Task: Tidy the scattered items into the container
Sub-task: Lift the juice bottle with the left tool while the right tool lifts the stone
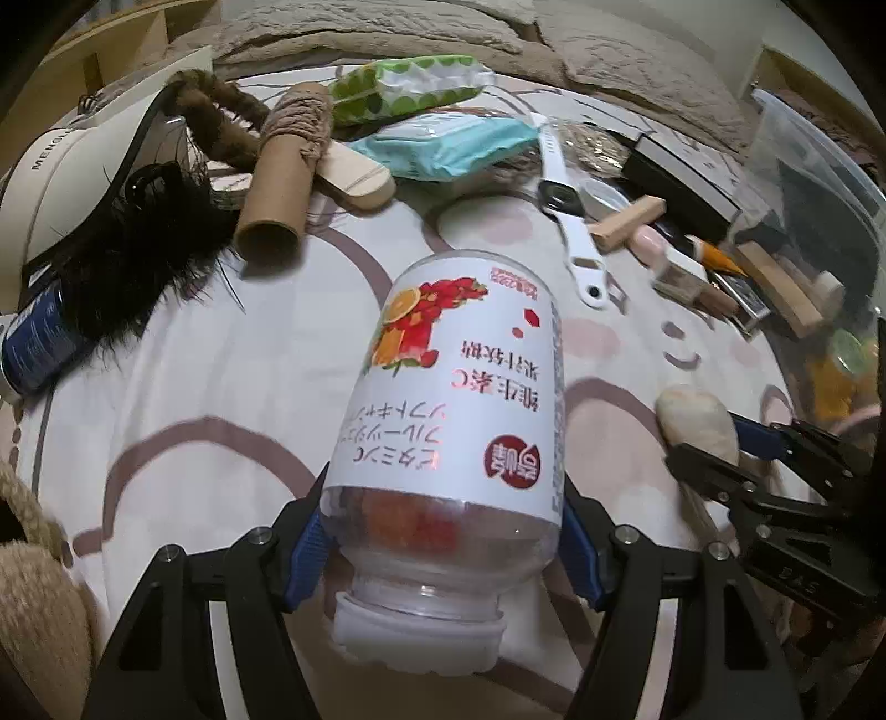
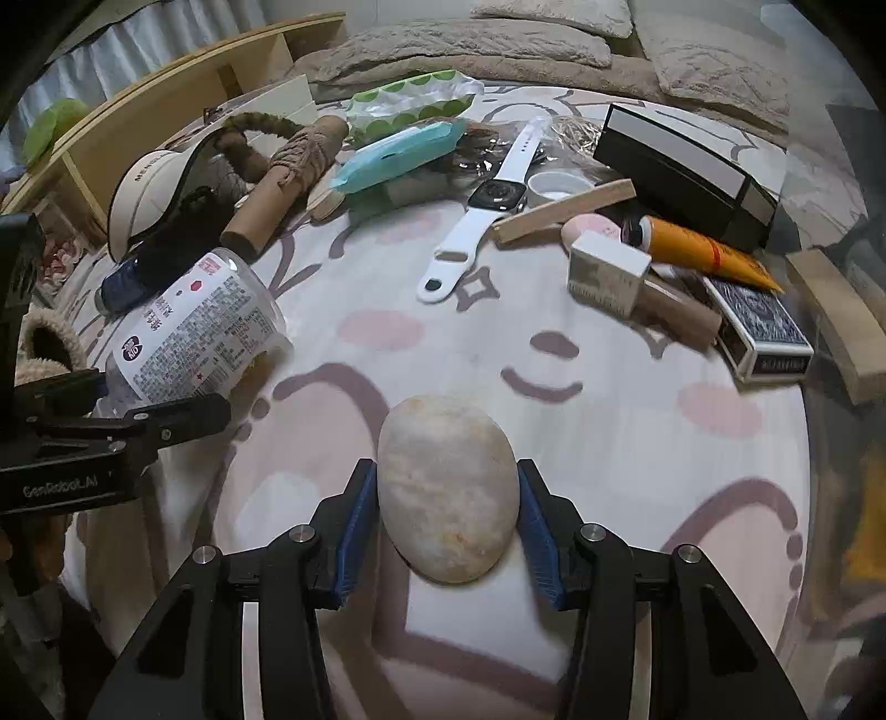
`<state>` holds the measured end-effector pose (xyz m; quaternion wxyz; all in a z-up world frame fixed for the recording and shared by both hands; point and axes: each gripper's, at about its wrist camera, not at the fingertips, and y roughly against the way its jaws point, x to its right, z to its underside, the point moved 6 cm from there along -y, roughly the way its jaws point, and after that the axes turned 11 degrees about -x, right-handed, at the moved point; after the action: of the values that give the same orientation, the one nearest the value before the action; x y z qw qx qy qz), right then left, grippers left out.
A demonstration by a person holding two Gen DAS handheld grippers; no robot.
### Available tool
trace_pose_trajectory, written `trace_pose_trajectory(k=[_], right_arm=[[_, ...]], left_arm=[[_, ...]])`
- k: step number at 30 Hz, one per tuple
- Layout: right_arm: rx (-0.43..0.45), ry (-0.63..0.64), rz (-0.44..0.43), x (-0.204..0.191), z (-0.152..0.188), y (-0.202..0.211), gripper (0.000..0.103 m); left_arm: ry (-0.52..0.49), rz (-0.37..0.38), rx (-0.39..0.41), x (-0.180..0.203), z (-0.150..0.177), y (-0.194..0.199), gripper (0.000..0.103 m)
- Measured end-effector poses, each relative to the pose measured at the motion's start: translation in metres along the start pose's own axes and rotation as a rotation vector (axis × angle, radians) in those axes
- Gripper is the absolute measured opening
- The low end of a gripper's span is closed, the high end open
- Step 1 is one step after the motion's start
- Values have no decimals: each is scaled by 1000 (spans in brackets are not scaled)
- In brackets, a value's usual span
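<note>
Left tool point(image 1: 443, 531) clamped on a plastic jar point(image 1: 459, 387), cap toward the camera. Right tool point(image 2: 447, 515) clamped on a pale stone point(image 2: 448, 487) above the patterned bed point(image 2: 609, 443).

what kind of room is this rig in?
Most likely a bedroom: the clutter lies on a printed bedsheet, with pillows and a rumpled blanket behind it and a wooden bed frame alongside.
</note>
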<state>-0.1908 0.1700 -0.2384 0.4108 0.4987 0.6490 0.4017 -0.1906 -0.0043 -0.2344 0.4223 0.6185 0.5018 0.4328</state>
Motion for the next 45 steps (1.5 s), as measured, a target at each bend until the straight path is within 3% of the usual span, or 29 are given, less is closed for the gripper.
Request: trace_pose_trajectory(k=[10,14,18,24,34,39,45], right_arm=[[-16,13,1,-13,25,9,50],[-16,23,15,-15,27,7,51],[-17,14,10,-14,25,5,51],[-17,17,24,-15,25,3,51],[-27,16,42,-15,22,3,51],[-21,21,60,-16,21,3,51],[-8,24,74,-16,19,3,51]], left_arm=[[-14,2,-22,6,19,4,70],[-18,-36,4,7,15,8,91],[-24,-48,24,6,8,9,91],[-48,-109,17,8,-1,3,91],[-58,-124,10,10,-7,-1,88],[-42,-78,-1,9,-8,-2,72],[-9,-51,17,6,-8,2,72]])
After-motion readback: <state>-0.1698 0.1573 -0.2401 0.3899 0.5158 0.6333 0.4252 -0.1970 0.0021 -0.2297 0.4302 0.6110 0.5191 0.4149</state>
